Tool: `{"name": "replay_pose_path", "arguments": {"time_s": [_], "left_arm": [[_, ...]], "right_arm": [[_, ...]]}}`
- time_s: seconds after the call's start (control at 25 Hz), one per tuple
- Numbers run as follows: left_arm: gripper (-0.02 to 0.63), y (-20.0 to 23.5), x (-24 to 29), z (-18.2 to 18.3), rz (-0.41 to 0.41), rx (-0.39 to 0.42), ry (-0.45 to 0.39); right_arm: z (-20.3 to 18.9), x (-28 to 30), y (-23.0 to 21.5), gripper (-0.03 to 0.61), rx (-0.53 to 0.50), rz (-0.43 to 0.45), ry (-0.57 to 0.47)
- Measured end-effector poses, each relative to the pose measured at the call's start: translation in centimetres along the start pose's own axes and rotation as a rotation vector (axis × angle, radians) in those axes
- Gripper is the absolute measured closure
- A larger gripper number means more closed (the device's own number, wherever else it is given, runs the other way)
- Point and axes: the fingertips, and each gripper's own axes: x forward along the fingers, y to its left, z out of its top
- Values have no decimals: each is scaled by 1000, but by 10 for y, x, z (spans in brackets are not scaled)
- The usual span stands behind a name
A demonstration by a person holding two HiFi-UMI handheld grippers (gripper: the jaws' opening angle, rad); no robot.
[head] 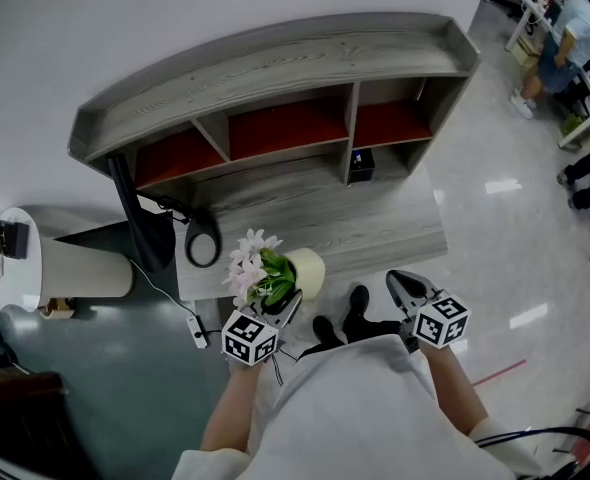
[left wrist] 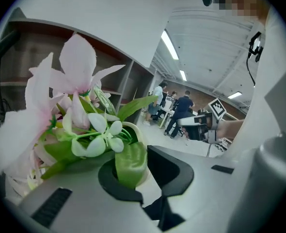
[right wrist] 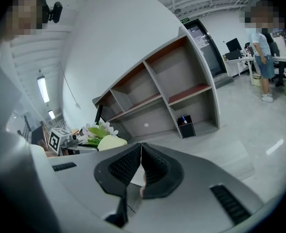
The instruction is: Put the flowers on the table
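A cream pot [head: 307,271] of pink and white flowers [head: 251,259] with green leaves hangs in front of the grey wooden table [head: 395,230], below its near edge. My left gripper [head: 281,304] is shut on the pot's rim. In the left gripper view the pot [left wrist: 134,171] and a leaf sit between the jaws of the left gripper [left wrist: 142,173], with the blooms [left wrist: 77,67] filling the left side. My right gripper [head: 405,285] is held to the right of the pot, shut and with nothing in it; its pads meet in the right gripper view [right wrist: 140,163]. The pot [right wrist: 108,142] also shows there, at the left.
The table carries a curved shelf unit [head: 275,78] with red-backed compartments. A black pen holder [head: 362,164], a black ring-shaped item [head: 203,243] and a hanging black cloth [head: 151,230] are on it. A power strip [head: 197,330] lies on the floor, a white round stand [head: 11,260] at left. A person [head: 565,38] stands far right.
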Motion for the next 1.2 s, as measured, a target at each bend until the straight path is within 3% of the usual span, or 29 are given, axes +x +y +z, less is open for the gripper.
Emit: {"name": "replay_pose_path", "arguments": {"time_s": [0.6,0.92,1.2], "left_arm": [[560,31,106,19,35,205,207],[560,57,142,1,-9,270,327],[560,81,161,-5,-65,331,385]], "right_arm": [[29,14,-76,560,36,56,53],[20,37,-86,560,60,51,98],[33,55,-85,560,110,-18,47]]}}
